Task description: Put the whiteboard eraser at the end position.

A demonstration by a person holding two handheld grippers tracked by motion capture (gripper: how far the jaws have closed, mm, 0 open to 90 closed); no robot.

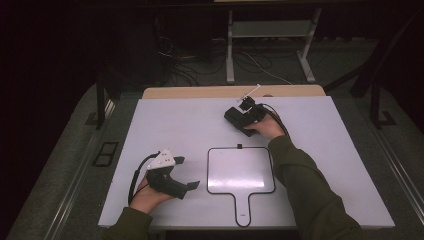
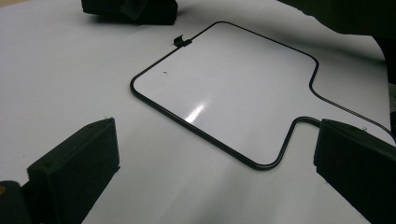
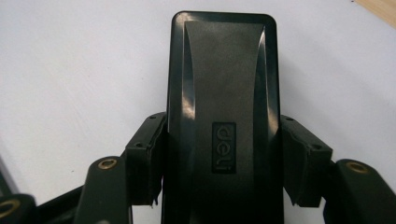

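**Right tongs clamped on eraser, left tongs spread wide**

Right gripper (image 3: 224,163): jaws closed against both long sides of a black eraser (image 3: 223,84) marked "deli", on the white table (image 1: 175,120). Left gripper (image 1: 186,172): jaws wide apart, empty. Small whiteboard (image 1: 240,170) lies flat just ahead of them, between both grippers.

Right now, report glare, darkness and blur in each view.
High view: dark surroundings, the white table brightly lit, soft detail. Left gripper view: a glare streak on the whiteboard. Right gripper view: sheen along the black eraser; near jaws slightly soft.
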